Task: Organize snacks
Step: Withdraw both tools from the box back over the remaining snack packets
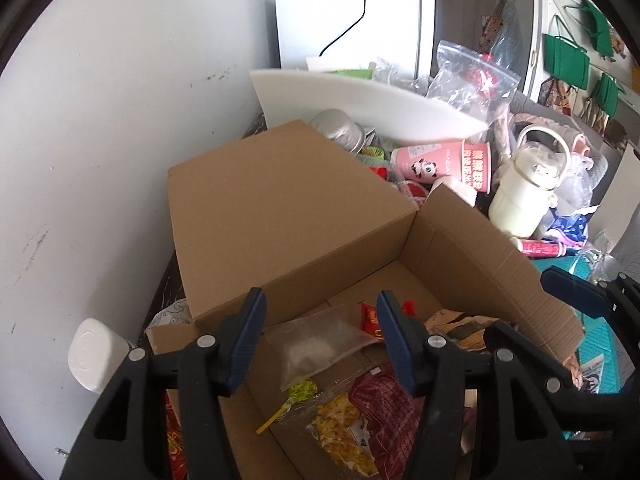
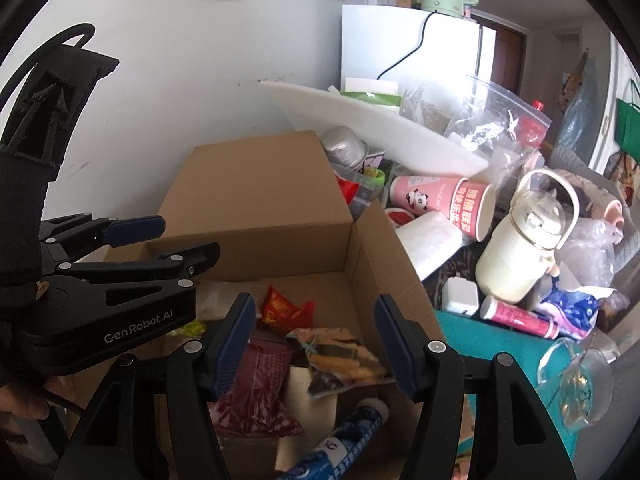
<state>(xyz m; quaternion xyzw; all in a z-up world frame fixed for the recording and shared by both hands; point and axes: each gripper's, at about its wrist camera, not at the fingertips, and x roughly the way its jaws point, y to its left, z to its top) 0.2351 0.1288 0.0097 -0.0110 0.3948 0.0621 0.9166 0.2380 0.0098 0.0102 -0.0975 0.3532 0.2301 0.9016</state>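
Overhead, both grippers — left gripper (image 1: 320,340), right gripper (image 2: 316,344) — released, empty, above the open cardboard box (image 1: 472,240).

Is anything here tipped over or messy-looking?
Yes. Right of the box, a pink cup lies on its side in a heap with a cream jug leaning among loose plastic bags. A white foam sheet rests tilted across the pile. Snacks inside the box lie jumbled.

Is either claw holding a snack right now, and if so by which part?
Neither. The left claw and right claw hover open above the cardboard box, nothing between their pads.
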